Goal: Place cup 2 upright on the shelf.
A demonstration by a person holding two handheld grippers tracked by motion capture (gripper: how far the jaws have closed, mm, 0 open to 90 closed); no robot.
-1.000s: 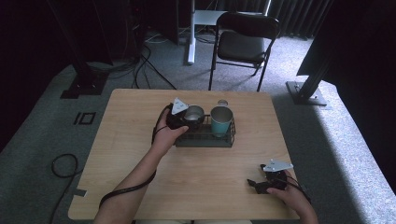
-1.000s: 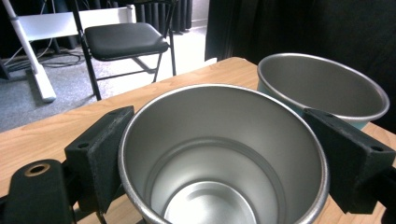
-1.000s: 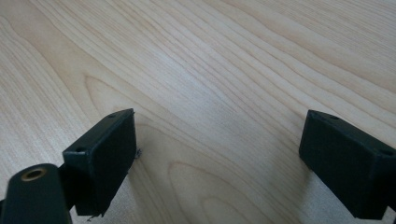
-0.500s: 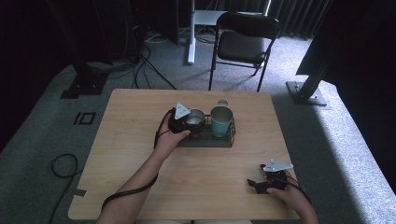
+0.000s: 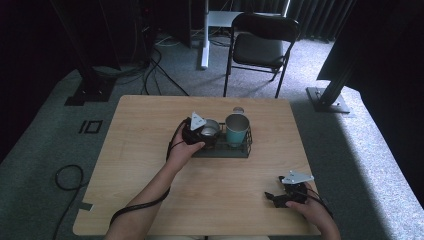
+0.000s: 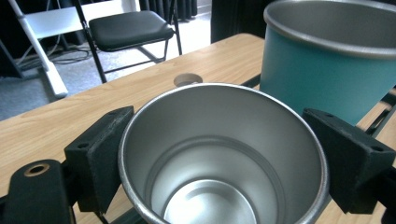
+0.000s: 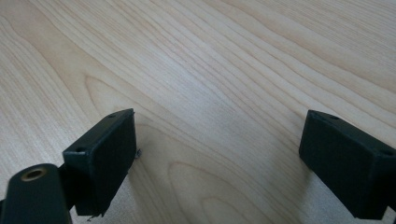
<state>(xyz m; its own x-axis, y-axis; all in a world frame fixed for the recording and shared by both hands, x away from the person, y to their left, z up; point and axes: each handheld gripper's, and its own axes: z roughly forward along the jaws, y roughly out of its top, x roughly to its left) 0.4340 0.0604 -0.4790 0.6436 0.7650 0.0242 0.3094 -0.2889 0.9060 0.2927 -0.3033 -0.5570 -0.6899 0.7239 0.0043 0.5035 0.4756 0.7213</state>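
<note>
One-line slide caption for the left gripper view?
Left gripper jaws flank a silver metal cup beside a teal cup on the wooden table.

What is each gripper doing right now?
Left gripper: jaws around the silver metal cup; grip cannot be told.
Right gripper: open, empty, over the light wooden table.

From my seat, the high view looks forward and down from above the person's side, taking in the whole table (image 5: 150, 145), the floor and a folding chair (image 5: 262, 42) beyond it. The left gripper view sits very close over a steel cup (image 6: 224, 154), facing across the table (image 6: 56, 121) toward the same chair (image 6: 128, 28), with a teal cup (image 6: 327, 60) just beside. The high view shares both cups. The right gripper view points steeply down, close to the bare tabletop (image 7: 210, 70).
</note>
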